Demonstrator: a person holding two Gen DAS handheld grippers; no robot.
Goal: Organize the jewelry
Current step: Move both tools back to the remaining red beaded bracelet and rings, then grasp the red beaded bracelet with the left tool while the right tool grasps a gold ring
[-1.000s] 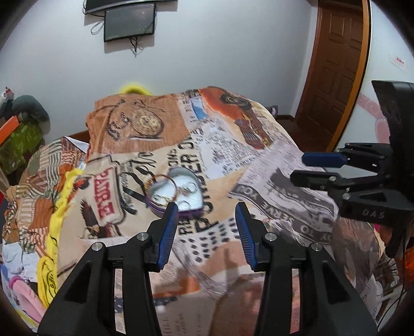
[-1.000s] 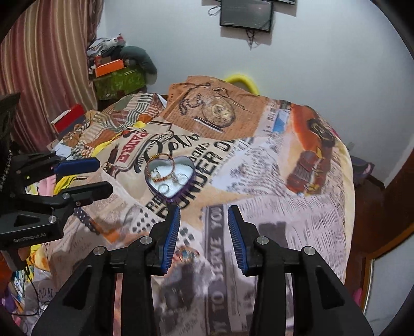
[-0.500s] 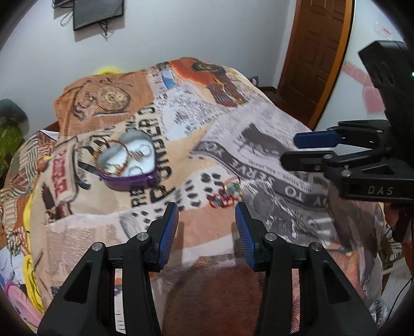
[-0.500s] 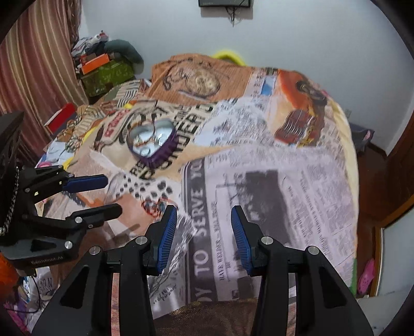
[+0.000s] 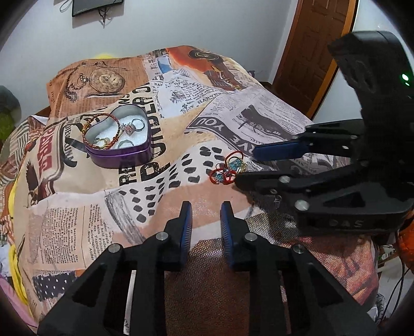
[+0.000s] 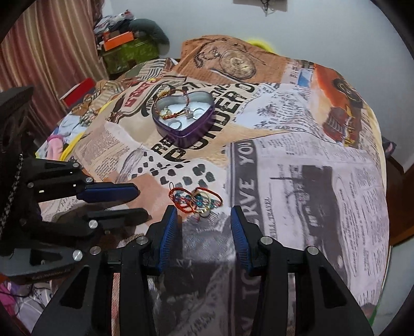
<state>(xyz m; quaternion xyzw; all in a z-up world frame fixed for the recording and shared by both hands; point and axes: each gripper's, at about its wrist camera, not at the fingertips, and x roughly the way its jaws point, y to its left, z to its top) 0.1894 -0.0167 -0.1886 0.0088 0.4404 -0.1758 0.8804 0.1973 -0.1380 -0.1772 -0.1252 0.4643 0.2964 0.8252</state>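
A purple heart-shaped tin (image 5: 121,152) (image 6: 186,134) stands open on the printed bedspread and holds a bangle, a beaded bracelet and rings. A loose tangle of red cord, blue beads and gold rings (image 5: 229,169) (image 6: 196,200) lies on the cloth nearer me. My right gripper (image 6: 204,214) is open and empty, its fingertips just short of the tangle; it also shows in the left wrist view (image 5: 245,168). My left gripper (image 5: 206,206) is open and empty, low over the cloth in front of the tangle; it also shows in the right wrist view (image 6: 139,204).
The bedspread (image 5: 77,227) covers a mound that drops off to the right toward a wooden door (image 5: 310,51). Boxes and clothes (image 6: 124,49) are piled at the far left by a curtain. A screen (image 5: 95,6) hangs on the wall.
Both grippers have moved back from the tin and down toward the near cloth. The red and blue tangle has come into view close to the right gripper's fingertips. Both stay open.
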